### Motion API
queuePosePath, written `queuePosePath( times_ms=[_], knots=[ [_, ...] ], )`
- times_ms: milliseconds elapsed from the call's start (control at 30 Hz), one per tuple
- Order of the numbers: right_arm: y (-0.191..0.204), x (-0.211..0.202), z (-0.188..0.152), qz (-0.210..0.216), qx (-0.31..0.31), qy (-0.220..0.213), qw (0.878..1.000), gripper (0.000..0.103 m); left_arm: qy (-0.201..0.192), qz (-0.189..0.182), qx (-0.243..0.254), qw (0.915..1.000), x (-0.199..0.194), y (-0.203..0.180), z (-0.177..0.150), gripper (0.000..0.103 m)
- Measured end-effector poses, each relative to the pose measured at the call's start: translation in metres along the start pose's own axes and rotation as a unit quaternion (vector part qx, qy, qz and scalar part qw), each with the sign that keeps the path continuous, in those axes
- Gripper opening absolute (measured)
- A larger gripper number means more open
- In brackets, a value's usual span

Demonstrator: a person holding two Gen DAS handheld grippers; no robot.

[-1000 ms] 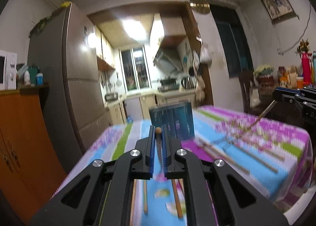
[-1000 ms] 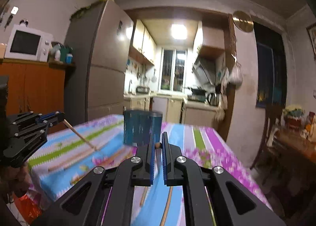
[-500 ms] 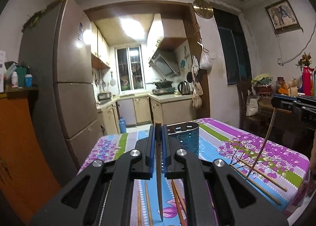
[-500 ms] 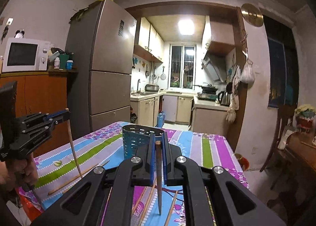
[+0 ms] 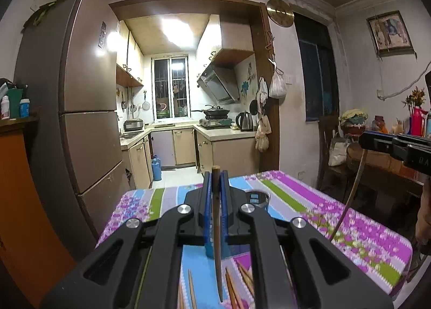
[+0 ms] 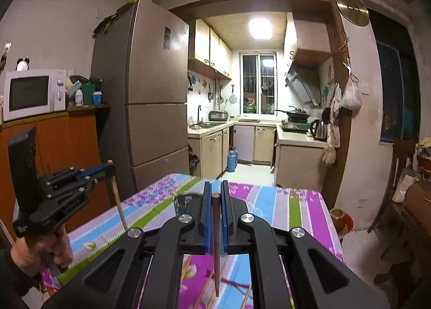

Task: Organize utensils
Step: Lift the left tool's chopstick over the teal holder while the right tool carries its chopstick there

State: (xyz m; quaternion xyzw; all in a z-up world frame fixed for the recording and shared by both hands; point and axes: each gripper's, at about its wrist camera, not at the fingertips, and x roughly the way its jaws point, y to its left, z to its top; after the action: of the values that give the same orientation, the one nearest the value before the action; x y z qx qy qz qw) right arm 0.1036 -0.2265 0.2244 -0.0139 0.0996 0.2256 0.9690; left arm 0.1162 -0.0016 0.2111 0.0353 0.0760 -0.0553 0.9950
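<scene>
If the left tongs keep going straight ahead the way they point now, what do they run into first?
Most likely the metal utensil holder, whose rim shows just right of the left tongs, standing on the table. The chopstick they hold hangs tip down. Depth is unclear, and they might pass just above the rim.

left gripper [image 5: 215, 187]: matt black plastic arms, bright metal screw heads, blue pads, smooth
right gripper [image 6: 214, 201]: same build, matt black, blue pads
chopstick in left gripper [image 5: 216, 230]: wood, dark brown, smooth, slight sheen
chopstick in right gripper [image 6: 215, 241]: wood, brown, matt
loose chopsticks [image 5: 237, 287]: wood, lighter orange-brown
tablecloth [image 5: 350, 228]: printed floral stripes, looks like glossy plastic sheet, can't be sure at this blur
utensil holder [image 5: 260, 198]: shiny metal rim; rest hidden
fridge [image 6: 153, 93]: brushed metal look, bronze, satin gloss with glare
cabinet [image 6: 62, 141]: orange wood, semi-gloss
microwave [image 6: 32, 93]: white plastic, dark glossy door
kettle [image 6: 319, 129]: polished metal
</scene>
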Motion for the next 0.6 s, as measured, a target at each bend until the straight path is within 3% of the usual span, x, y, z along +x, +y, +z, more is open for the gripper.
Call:
queuePosePath(
  times_ms=[367, 600],
  knots=[
    [-0.012, 0.046, 0.099, 0.011, 0.008, -0.021, 1.0, 0.008, -0.038, 0.006, -0.016, 0.9991, 0.034, 0.011, 0.093, 0.005],
    [-0.022, 0.096, 0.134, 0.002, 0.008, -0.017, 1.0, 0.008, -0.044, 0.017, -0.024, 0.9986, 0.072, 0.021, 0.122, 0.005]
  ],
)
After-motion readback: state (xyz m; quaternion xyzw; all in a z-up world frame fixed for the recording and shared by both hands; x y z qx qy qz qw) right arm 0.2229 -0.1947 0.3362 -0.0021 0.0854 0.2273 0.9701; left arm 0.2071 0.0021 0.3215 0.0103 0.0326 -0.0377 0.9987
